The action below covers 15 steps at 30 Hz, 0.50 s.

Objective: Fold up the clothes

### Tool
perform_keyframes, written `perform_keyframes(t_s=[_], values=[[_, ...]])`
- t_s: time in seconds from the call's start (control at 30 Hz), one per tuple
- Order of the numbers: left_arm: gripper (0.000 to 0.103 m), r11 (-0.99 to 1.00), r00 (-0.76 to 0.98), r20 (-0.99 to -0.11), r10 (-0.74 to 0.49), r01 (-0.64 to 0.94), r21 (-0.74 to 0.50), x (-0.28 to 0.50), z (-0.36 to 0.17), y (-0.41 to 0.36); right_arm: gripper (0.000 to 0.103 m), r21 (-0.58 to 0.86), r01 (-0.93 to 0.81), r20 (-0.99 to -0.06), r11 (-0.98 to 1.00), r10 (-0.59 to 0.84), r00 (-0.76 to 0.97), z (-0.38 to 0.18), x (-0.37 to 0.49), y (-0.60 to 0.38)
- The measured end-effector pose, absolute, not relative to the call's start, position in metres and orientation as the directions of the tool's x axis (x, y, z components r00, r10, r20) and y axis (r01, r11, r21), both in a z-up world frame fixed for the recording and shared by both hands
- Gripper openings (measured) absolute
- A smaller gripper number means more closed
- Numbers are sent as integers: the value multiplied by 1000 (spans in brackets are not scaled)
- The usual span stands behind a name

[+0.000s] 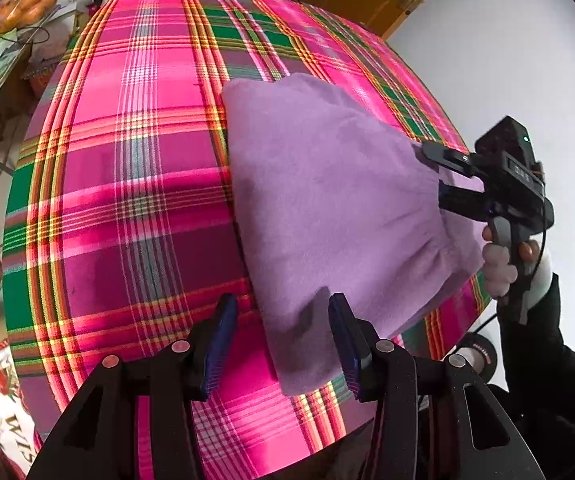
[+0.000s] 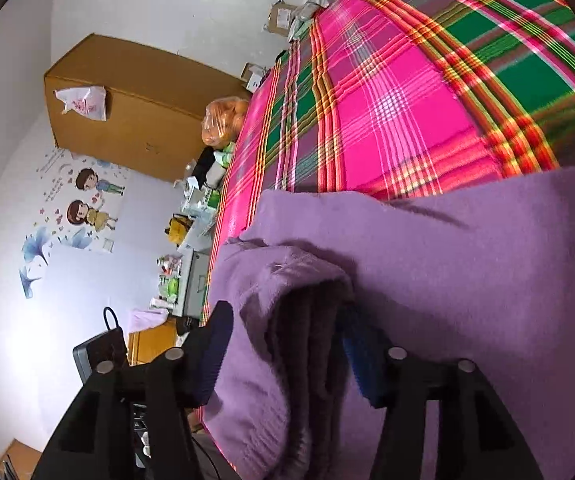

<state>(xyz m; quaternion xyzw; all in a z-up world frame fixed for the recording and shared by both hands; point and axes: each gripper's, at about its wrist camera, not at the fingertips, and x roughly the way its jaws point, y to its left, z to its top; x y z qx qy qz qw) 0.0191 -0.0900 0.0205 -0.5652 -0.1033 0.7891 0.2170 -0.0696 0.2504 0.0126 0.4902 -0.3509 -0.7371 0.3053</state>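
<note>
purple fleece garment point(image 1: 327, 208) lies folded on the plaid-covered bed point(image 1: 135, 168), its near corner between the jaws of the left tongs point(image 1: 283, 344). left tongs released: both pads stand clear of the cloth. right tongs point(image 2: 287, 352) sit at the gathered waistband edge, a thick roll of fleece between the jaws; the far pad looks against the cloth, the near pad stands clear, so released, not pinching.

risks, as judged: the roll is bulky and springy, so it may unfurl with nothing clamping it. waistband end lies near the bed's edge beside the right tongs; a nudge could drag it over. pulling back carelessly may snag the pile and spoil the fold.
</note>
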Motion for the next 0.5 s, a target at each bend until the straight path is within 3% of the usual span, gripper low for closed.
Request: perform_keyframes(t_s=[0.03, 0.07, 0.17, 0.23, 0.33, 0.5], values=[[49, -884, -266, -847, 459, -230, -407, 19, 21, -89, 15, 808, 108, -516, -579, -785, -342, 14, -70, 250], [49, -884, -266, -847, 459, -235, -405, 19, 22, -87, 6, 800, 109, -524, -590, -775, -352, 16, -71, 250], [49, -884, -270, -848, 456, -248, -396, 19, 24, -82, 6, 786, 148, -510, -601, -765, -393, 26, -70, 253], [49, -887, -276, -849, 450, -249, -389, 20, 25, -82, 7, 736, 151, -562, -660, -719, -409, 26, -72, 252], [49, -890, -282, -849, 447, -239, -389, 21, 28, -88, 17, 684, 134, -622, -717, -669, -406, 20, -74, 250], [49, -891, -319, -835, 448, -234, -389, 12, 34, -80, 32, 676, 160, -607, -720, -666, -433, 29, -54, 259]])
